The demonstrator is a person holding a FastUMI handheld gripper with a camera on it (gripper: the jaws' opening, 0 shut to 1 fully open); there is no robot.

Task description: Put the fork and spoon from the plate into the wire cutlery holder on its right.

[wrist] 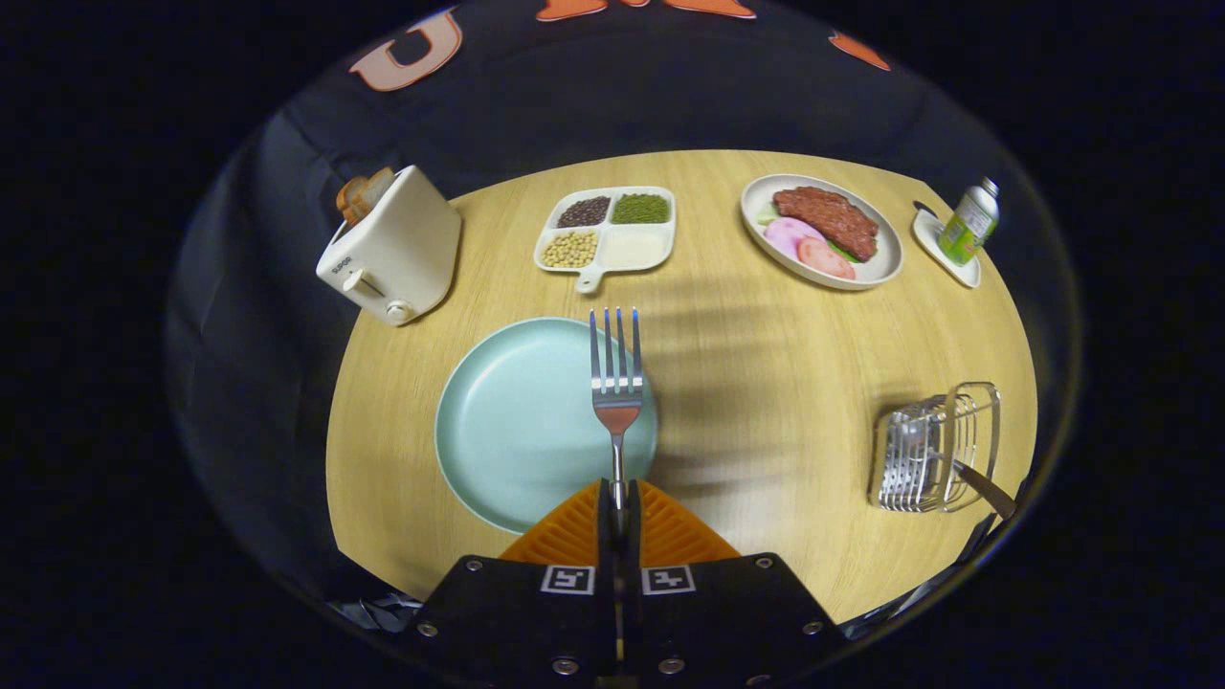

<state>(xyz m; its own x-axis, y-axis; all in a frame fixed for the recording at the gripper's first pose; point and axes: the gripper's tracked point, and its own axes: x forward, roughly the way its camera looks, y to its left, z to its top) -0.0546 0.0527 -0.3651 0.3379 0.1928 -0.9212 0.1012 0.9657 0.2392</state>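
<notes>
My gripper is shut on the handle of a metal fork. The fork points forward with its tines up, held above the right part of a pale blue plate on the round wooden table. The plate's visible surface is bare. To the right of the plate stands the wire cutlery holder. A utensil with a dark handle leans in it, its metal end inside the wires.
Beyond the plate lie a white divided tray of beans and grains and a white plate of meat slices. A white toaster with bread stands at the far left. A green bottle rests on a small dish at the far right.
</notes>
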